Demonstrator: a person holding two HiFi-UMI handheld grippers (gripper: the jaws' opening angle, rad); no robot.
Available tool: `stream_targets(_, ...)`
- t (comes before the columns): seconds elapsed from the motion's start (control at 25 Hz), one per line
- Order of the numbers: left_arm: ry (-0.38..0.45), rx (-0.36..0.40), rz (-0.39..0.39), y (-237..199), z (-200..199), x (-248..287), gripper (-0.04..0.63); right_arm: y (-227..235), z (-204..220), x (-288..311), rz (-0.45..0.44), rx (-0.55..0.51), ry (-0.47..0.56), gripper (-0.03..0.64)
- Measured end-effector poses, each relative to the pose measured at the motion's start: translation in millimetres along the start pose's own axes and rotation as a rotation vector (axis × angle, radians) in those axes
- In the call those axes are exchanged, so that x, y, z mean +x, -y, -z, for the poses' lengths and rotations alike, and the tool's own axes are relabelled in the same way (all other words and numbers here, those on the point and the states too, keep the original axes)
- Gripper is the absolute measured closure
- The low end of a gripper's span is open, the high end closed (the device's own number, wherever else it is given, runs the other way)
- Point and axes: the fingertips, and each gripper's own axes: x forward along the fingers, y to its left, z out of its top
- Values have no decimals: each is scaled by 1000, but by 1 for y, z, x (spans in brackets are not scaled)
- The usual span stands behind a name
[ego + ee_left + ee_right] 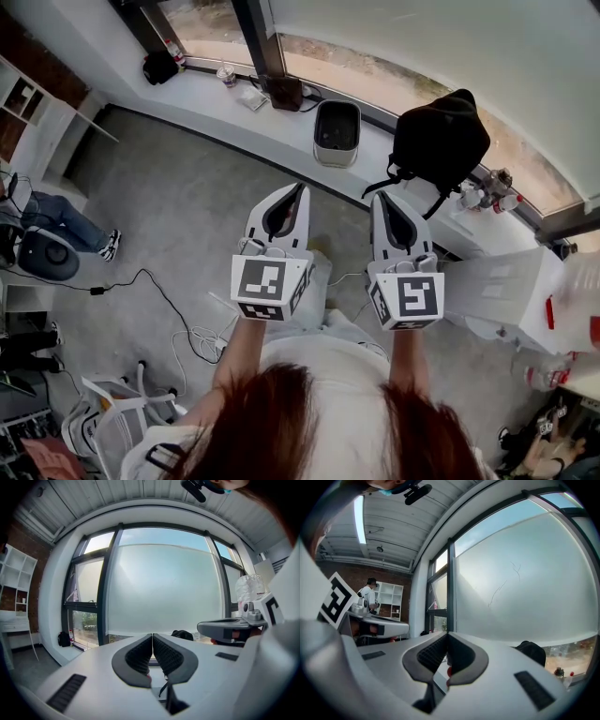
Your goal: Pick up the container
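Grasp not begun. Holding left gripper (299,192) and right gripper (381,199) level, both pressed together, pinching nothing. Noting container (337,132) on sill (234,98) at 12 o'clock, well apart from both. To do: approach, spread jaws, grip, lift.

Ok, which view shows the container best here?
The head view: the container stands whole and open-topped on the window ledge, just left of the black bag, seen from above. Neither gripper view shows it; both catch the bag but not the container.
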Motion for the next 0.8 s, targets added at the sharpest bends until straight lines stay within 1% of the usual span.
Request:
stream_targets(0.16, -7, 24, 21, -13, 9, 32, 578, 9, 8, 33, 6, 6, -4, 592)
stream_targets(0.28, -16, 27, 33, -25, 17, 57, 578, 15, 21, 60, 9, -3, -23, 592)
stream_targets(0.6, -46, 32, 44, -57, 45, 121, 578, 29, 65, 126, 2, -20, -92, 592)
stream_targets(0.8, -52, 21, 46, -71, 74, 153, 578, 42, 102, 158, 32, -60, -143, 592)
